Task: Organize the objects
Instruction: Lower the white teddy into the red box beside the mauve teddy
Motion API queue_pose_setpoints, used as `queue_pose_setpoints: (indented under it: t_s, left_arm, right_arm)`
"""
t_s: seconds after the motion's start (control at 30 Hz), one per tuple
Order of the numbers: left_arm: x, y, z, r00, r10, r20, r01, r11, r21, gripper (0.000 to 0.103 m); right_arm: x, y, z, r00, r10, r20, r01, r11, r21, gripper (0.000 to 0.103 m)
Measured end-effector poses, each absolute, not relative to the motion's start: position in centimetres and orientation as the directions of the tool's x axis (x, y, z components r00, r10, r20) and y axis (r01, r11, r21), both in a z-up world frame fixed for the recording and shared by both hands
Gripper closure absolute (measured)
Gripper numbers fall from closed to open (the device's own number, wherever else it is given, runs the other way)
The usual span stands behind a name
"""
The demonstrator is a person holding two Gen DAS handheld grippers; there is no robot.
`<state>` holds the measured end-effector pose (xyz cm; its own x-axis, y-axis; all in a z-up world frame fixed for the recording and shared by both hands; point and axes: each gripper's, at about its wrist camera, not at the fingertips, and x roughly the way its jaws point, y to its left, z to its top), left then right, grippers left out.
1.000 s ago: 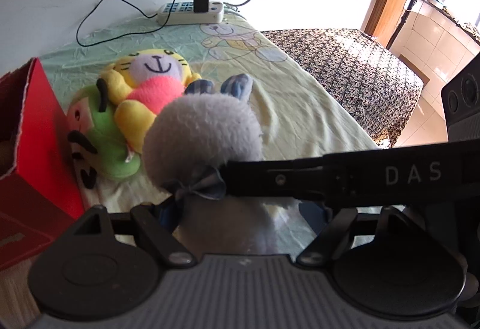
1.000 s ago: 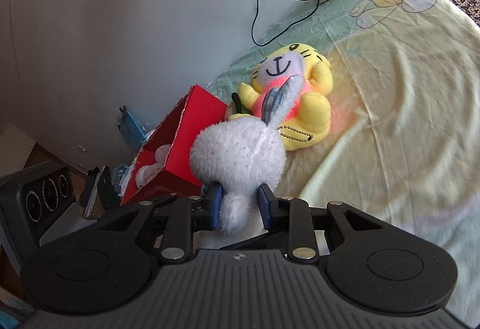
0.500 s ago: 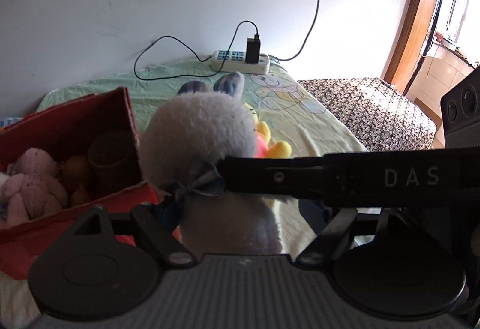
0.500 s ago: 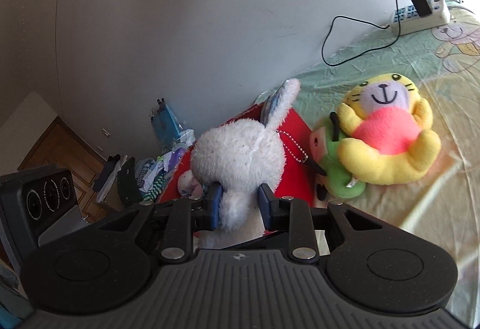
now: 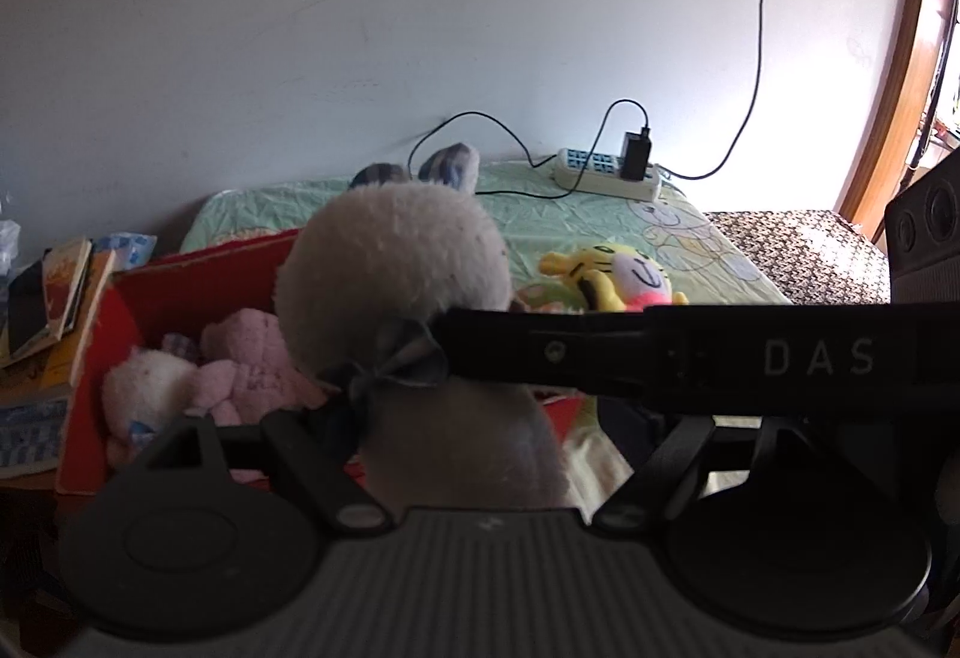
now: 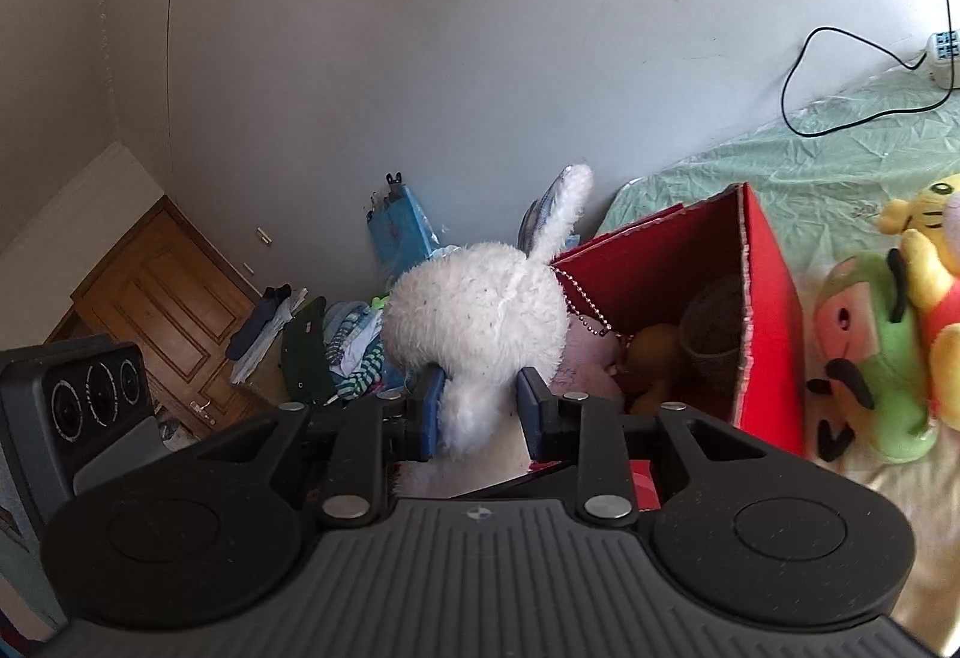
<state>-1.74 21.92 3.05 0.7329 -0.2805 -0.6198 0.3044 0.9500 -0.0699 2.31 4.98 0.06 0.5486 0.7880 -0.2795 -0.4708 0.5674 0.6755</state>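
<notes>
My right gripper (image 6: 477,409) is shut on a white plush rabbit (image 6: 474,316) at its neck and holds it in the air over the near end of a red box (image 6: 771,298). The rabbit also fills the left wrist view (image 5: 390,262), with the right gripper's black finger crossing in front. My left gripper (image 5: 474,454) sits around the rabbit's body; its fingertips are hidden behind the plush. The red box (image 5: 96,334) holds pink and white plush toys (image 5: 240,358). A yellow tiger plush (image 5: 618,277) and a green plush (image 6: 876,358) lie on the bed.
A power strip (image 5: 606,175) with a charger and cables lies at the bed's far edge by the wall. Books (image 5: 48,298) are stacked left of the box. Clothes (image 6: 342,340) are piled on the floor beyond the box, near a wooden cabinet (image 6: 162,310).
Both grippers have swung left with the rabbit, from over the yellow tiger plush to over the red box. The box's inside now shows in both views.
</notes>
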Motion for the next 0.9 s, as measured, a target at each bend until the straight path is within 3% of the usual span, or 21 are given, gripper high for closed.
queue_pose_setpoints:
  t_s: [0.4,0.9]
  left_arm:
    - [0.6,29.2,2.4,0.755,-0.184,-0.629,0.213,0.977,-0.029,0.022]
    - [4.3,33.4,-1.0,0.711,-0.147,-0.688,0.173,0.984,-0.031,0.023]
  right_arm:
    - [5.1,12.1,-0.8,0.492,0.834,-0.250,-0.501,0.506,0.702,0.073]
    - [8.6,15.9,-4.1,0.471,0.826,-0.310,-0.372,0.505,0.779,0.073]
